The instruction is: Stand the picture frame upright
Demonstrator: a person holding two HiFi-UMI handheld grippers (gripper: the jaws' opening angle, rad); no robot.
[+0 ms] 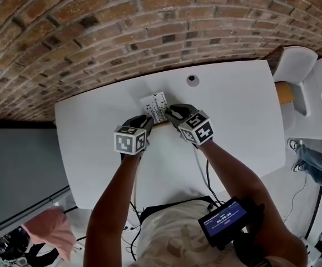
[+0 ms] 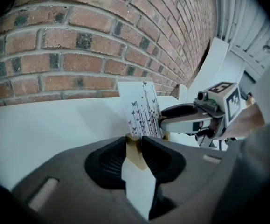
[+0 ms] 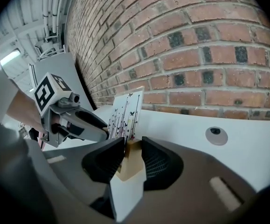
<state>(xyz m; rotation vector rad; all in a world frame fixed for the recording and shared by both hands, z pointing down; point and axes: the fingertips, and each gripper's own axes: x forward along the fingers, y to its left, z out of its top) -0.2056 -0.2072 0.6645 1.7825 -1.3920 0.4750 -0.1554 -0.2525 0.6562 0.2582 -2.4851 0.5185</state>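
head view: pale wooden rectangular picture frame (image 1: pixel 155 109) with white butterfly print stands tilted on the white counter (image 1: pixel 94 127), between left hand-held gripper (image 1: pixel 145 119) and right hand-held gripper (image 1: pixel 172 114); left gripper view: its jaws clamp the frame's wooden edge; right gripper view: jaws clamped likewise

The table (image 1: pixel 88 149) lies bare to either side of the picture frame (image 1: pixel 155 108), open for passage left and right. The brick wall (image 1: pixel 149 26) closes off the table's far edge. The left gripper (image 1: pixel 147 120) and right gripper (image 1: pixel 171 113) crowd the frame's near corners, each clamped there. A round cable grommet (image 1: pixel 192 80) sits in the tabletop near the frame's right.
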